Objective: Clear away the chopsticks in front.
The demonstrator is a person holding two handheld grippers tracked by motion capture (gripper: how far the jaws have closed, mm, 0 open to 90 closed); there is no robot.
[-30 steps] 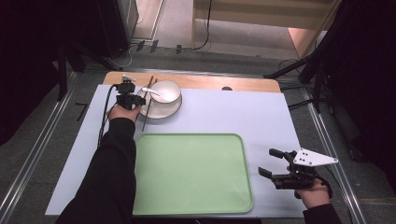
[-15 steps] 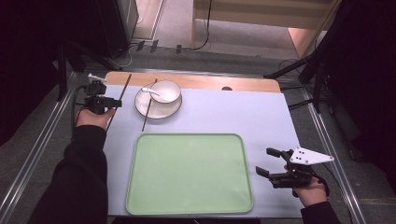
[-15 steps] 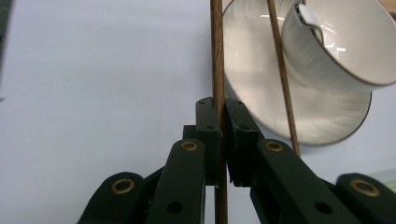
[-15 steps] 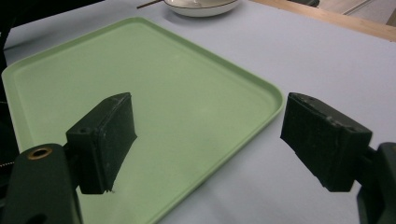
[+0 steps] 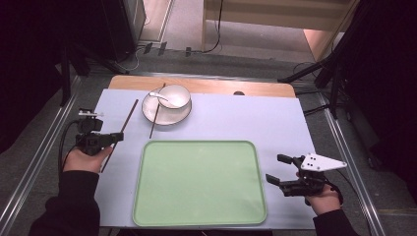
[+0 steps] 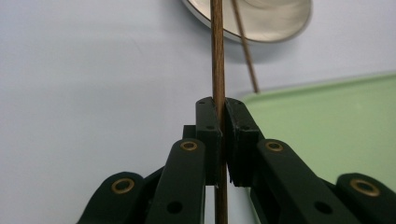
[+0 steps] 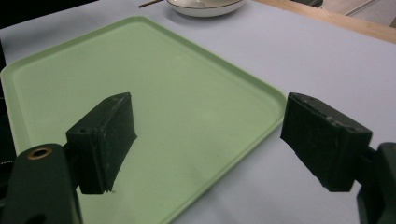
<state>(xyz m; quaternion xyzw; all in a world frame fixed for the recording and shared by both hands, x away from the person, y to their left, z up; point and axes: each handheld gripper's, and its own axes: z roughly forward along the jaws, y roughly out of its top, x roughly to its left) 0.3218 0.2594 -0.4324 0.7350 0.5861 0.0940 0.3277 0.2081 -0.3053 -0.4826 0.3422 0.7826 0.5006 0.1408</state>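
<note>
Left gripper (image 5: 114, 137) has pulled further back toward the lower left since the earlier frame, now at the left edge of the pale mat (image 5: 236, 118), carrying one chopstick (image 5: 122, 130) off the plate. Jaws pressed together on that chopstick; in the left gripper view the stick (image 6: 217, 70) runs straight up between the pads, clamped partway along its length. In the high view it slants from near the hand up toward the upper middle, just left of the plate (image 5: 166, 112). Second chopstick (image 5: 156, 114) lies across the plate rim, lower tip on the mat just above the green tray (image 5: 199, 183). Bowl (image 5: 174, 96) sits on the plate with a white spoon (image 5: 158, 96) in it. Right gripper (image 5: 280, 169) hasn't really moved: lower right, just beside the tray's right edge, jaws spread wide, nothing between them. Right gripper view confirms, tray corner (image 7: 261, 95) between the pads.
</note>
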